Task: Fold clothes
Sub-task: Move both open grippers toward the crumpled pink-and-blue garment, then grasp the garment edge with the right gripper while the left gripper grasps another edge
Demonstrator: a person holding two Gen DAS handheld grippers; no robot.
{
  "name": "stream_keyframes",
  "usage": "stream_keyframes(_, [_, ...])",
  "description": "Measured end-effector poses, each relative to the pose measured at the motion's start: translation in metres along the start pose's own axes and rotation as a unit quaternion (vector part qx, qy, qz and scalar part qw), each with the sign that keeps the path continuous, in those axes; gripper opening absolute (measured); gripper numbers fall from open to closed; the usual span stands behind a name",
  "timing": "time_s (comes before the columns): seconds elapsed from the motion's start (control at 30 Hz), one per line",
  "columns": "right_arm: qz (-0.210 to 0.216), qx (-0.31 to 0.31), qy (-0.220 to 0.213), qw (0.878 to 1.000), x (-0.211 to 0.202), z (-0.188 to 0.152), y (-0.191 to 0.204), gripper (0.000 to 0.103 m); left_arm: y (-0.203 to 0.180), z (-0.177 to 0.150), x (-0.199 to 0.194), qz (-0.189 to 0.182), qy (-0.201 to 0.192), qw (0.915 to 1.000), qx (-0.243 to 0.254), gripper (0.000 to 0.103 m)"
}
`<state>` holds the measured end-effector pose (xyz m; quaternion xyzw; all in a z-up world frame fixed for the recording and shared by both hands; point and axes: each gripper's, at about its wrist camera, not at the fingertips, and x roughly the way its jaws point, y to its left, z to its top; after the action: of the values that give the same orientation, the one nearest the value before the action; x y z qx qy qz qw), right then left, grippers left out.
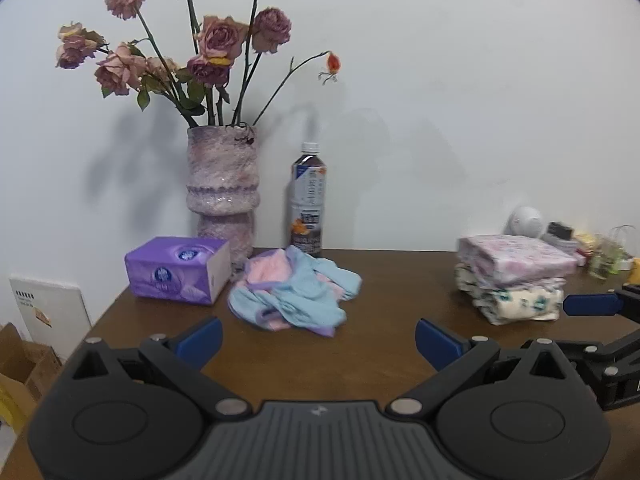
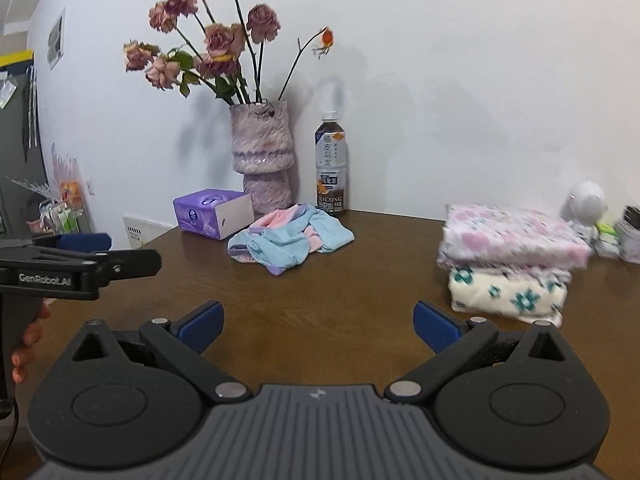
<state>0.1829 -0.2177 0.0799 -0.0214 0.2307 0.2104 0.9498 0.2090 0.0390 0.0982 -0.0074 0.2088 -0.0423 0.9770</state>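
Note:
A crumpled pink, light-blue and purple garment point(image 1: 294, 294) lies on the brown table point(image 1: 380, 352), also in the right wrist view point(image 2: 288, 240). At the right stands a stack of two folded clothes: a pink floral one point(image 2: 514, 236) on a white one with teal flowers point(image 2: 506, 294); the stack also shows in the left wrist view point(image 1: 514, 280). My left gripper point(image 1: 318, 340) is open and empty, short of the crumpled garment. My right gripper point(image 2: 318, 326) is open and empty, left of the stack.
A purple tissue box point(image 1: 178, 270), a pink vase of dried roses point(image 1: 222, 192) and a tea bottle point(image 1: 308, 200) stand at the back by the white wall. Small items point(image 2: 600, 220) sit at the far right. The table's left edge point(image 1: 100, 320) drops to boxes on the floor.

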Motion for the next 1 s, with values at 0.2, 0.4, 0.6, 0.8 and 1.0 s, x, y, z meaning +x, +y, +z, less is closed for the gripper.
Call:
stream_keyframes(0.2, [-0.005, -0.017, 0.014, 1.0, 0.067, 0.025, 0.005, 0.102, 0.018, 0.009, 0.064, 0.033, 0.017, 0.9988, 0.03, 0.103])
stream_keyframes(0.4, [0.003, -0.032, 0.042, 0.999, 0.137, 0.036, 0.014, 0.099, 0.043, 0.001, 0.128, 0.056, 0.033, 0.9966, 0.051, 0.098])
stream_keyframes(0.6, [-0.002, -0.063, 0.067, 0.996, 0.203, 0.031, 0.026, 0.092, 0.067, -0.009, 0.178, 0.029, 0.077, 0.9947, 0.061, 0.088])
stream_keyframes(0.8, [0.01, -0.052, 0.09, 0.995, 0.262, 0.03, 0.021, 0.069, 0.082, -0.009, 0.206, -0.009, 0.098, 0.992, 0.08, 0.067])
stream_keyframes(1.0, [0.03, -0.049, 0.095, 0.994, 0.28, 0.034, 0.024, 0.017, 0.08, -0.011, 0.207, -0.045, 0.096, 0.9909, 0.083, 0.008])
